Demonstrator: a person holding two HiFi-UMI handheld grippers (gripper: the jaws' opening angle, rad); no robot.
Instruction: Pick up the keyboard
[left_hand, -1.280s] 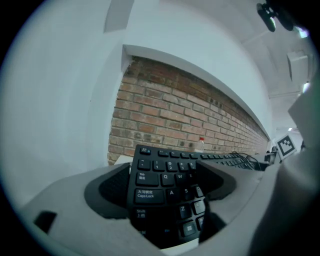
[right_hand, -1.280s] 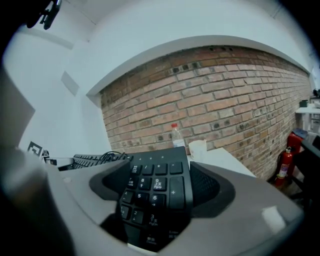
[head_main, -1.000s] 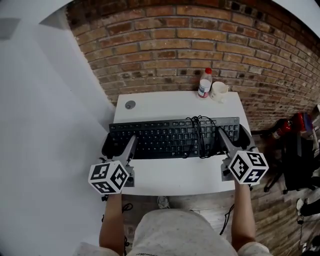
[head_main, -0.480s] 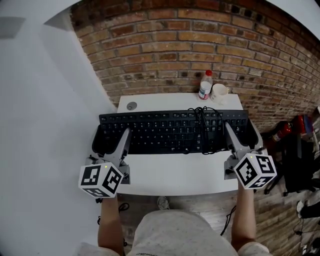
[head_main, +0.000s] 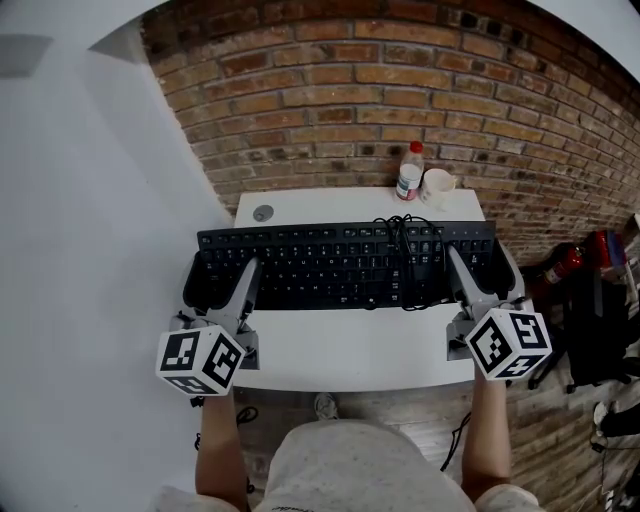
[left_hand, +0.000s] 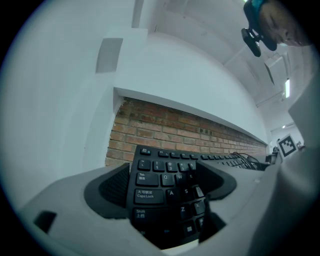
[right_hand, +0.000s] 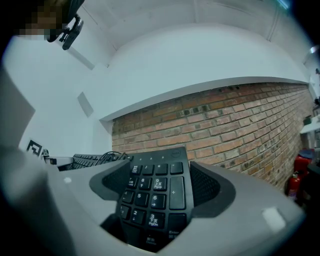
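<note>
Left gripper (head_main: 222, 283), right gripper (head_main: 483, 273): keyboard (head_main: 340, 265) between

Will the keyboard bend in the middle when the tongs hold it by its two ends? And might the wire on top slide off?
Probably not: the keyboard looks straight between the left tongs and the right tongs, so it seems stiff. The cable lies loosely bundled on top, so it may slip if the keyboard tips.
</note>
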